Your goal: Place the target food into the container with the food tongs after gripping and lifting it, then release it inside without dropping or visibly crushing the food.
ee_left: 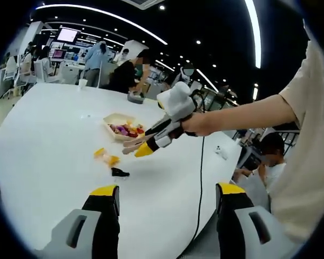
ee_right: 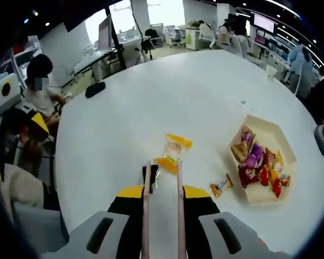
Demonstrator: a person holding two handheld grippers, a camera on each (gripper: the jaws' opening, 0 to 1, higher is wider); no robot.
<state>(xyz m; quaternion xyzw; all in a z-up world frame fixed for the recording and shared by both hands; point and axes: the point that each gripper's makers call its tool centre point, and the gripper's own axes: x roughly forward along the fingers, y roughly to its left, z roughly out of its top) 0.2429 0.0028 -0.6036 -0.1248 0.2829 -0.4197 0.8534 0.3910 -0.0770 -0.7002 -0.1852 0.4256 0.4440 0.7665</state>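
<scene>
— Where's the target?

— I see the yellow snack packet (ee_right: 173, 153) at centre of the right gripper view, just past the food tongs (ee_right: 162, 200), whose tips stand apart, empty. The container (ee_right: 264, 129) sits at right.

— How will it handle?

— Light, crinkly, probably slippery. I'd pinch it across the middle, gently. The left gripper (ee_left: 167, 202) is spread wide, holding nothing.

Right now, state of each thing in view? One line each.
left gripper: open, empty
right gripper: holding food tongs, arms apart, nothing between them
yellow snack packet: flat on table, ahead of tong tips
small candy: loose beside container
container: open, holds wrapped candies
</scene>
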